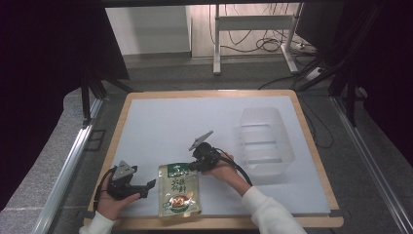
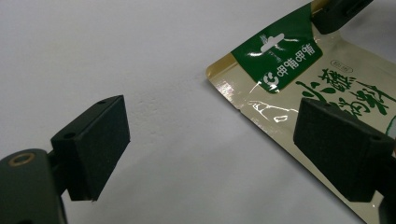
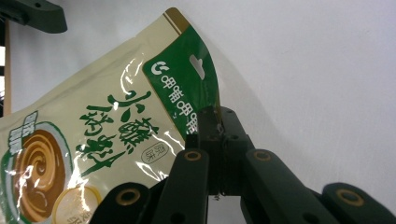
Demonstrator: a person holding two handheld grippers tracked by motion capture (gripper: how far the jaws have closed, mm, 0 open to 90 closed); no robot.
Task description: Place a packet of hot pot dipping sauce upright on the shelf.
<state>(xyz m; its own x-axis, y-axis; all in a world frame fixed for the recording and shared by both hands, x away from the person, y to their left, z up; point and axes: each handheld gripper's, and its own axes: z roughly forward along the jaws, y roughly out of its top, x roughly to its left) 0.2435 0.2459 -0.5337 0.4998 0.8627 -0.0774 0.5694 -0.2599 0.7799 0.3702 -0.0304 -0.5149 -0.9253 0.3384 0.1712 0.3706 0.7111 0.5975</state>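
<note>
- The food pouch (image 1: 178, 189) lies flat near the front edge of the white mat (image 1: 165, 122), label up; it serves as the landmark here; it looks like the thing to be moved, and it has not yet left the mat.
- Just left of the pouch, the left gripper (image 1: 146, 187) rests low with its jaws spread wide and nothing between them; in the left gripper view one pad (image 2: 93, 144) is over bare mat and the other sits over the pouch's edge (image 2: 280, 70).
- At the pouch's upper right corner, the right gripper (image 1: 194, 165) has its jaws closed tight on the green header (image 3: 187, 88); the grasp seems done, the lift and carry are left.
- Beyond the pouch and to its right, well apart, stands a clear plastic bin (image 1: 265, 141), empty as far as I can tell; probably the destination.
- Nothing lies between pouch and bin; only the bin's near wall needs clearing.
</note>
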